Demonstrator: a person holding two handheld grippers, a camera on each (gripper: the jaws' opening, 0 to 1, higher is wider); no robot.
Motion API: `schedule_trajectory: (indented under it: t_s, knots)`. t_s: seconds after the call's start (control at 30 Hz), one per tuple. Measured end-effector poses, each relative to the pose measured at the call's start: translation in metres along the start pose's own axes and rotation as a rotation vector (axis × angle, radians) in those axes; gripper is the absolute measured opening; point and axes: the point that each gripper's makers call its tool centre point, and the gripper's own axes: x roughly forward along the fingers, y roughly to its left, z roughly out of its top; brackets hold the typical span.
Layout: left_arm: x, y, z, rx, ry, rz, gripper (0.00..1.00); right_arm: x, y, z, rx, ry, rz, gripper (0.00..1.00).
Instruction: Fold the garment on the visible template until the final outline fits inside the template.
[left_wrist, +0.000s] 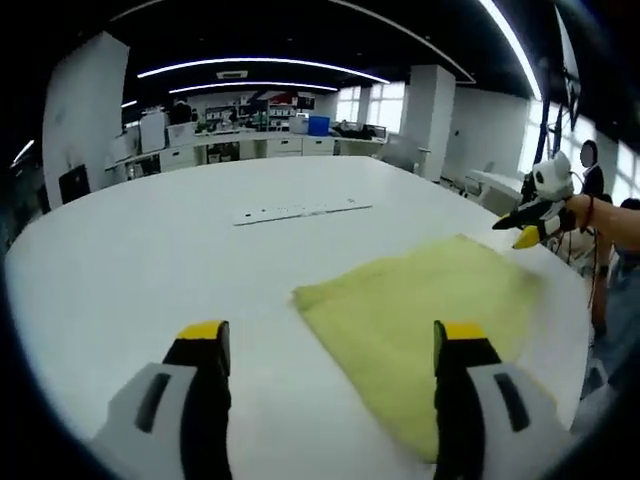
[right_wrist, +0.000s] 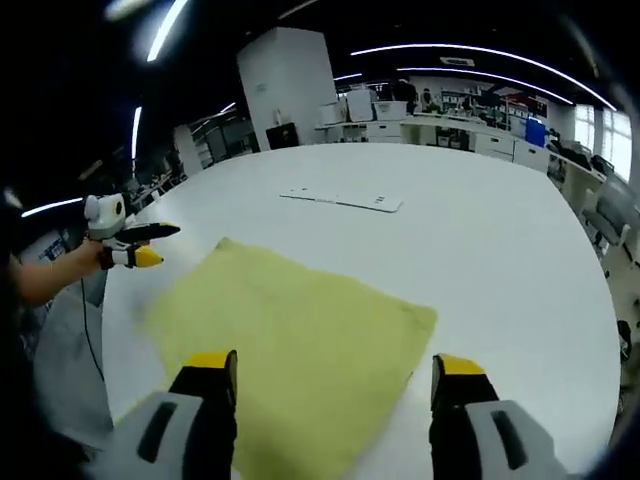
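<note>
A yellow garment (left_wrist: 425, 320) lies flat on the white bench (left_wrist: 150, 250), in the lower right of the left gripper view and the lower centre of the right gripper view. The left gripper (left_wrist: 332, 345) has its jaws wide apart above the bench, holding nothing. The right gripper (right_wrist: 335, 375) hangs over the cloth, jaws also spread and empty. A thin white strip (right_wrist: 342, 200) lies farther back on the bench, well apart from the garment.
</note>
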Motion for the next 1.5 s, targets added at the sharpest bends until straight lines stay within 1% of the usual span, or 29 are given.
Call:
schedule_trajectory:
  t_s: [0.07,0.3,0.43,0.53,0.7,0.9,0.97,1.03,1.1,1.13,1.23,1.3,1.37,1.43,1.5]
  knots:
    - [-0.005,-0.007,-0.002,-0.015,-0.003,-0.029,0.87,-0.003,0.006,-0.007,0.011,0.018,0.021,0.84]
    - [-0.02,-0.015,-0.012,0.011,0.017,-0.074,0.9,-0.015,0.016,-0.026,0.009,0.047,0.06,0.85]
    - [-0.029,-0.023,-0.023,0.028,0.046,-0.092,0.91,-0.024,0.021,-0.037,0.017,0.051,0.067,0.86]
    - [-0.034,-0.028,-0.032,0.023,0.065,-0.109,0.92,-0.03,0.024,-0.044,0.016,0.053,0.068,0.86]
    - [-0.043,-0.036,-0.042,0.022,0.076,-0.124,0.9,-0.039,0.024,-0.055,0.025,0.05,0.055,0.85]
    - [-0.05,-0.045,-0.052,0.018,0.078,-0.127,0.83,-0.047,0.026,-0.071,0.033,0.058,0.043,0.81]
    - [-0.051,-0.047,-0.061,0.031,0.101,-0.133,0.78,-0.049,0.027,-0.075,0.035,0.054,0.043,0.77]
    - [-0.053,-0.047,-0.068,0.035,0.119,-0.135,0.71,-0.05,0.027,-0.077,0.032,0.047,0.04,0.73]
    - [-0.054,-0.047,-0.072,0.02,0.119,-0.133,0.61,-0.05,0.027,-0.08,0.019,0.033,0.031,0.71]
    - [-0.056,-0.05,-0.074,0.01,0.117,-0.142,0.58,-0.05,0.026,-0.081,0.017,0.028,0.028,0.69]
    - [-0.057,-0.051,-0.08,0.012,0.128,-0.137,0.52,-0.048,0.026,-0.085,0.017,0.019,0.023,0.64]
    - [-0.056,-0.05,-0.084,-0.016,0.126,-0.135,0.49,-0.047,0.027,-0.087,0.016,0.014,0.019,0.6]
    - [-0.055,-0.051,-0.086,-0.037,0.122,-0.132,0.44,-0.045,0.027,-0.089,0.016,0.01,0.016,0.56]
    - [-0.054,-0.052,-0.089,-0.041,0.122,-0.13,0.4,-0.044,0.027,-0.091,0.022,0.006,0.02,0.49]
    - [-0.054,-0.052,-0.092,-0.047,0.119,-0.123,0.36,-0.044,0.028,-0.093,0.026,0.005,0.02,0.45]
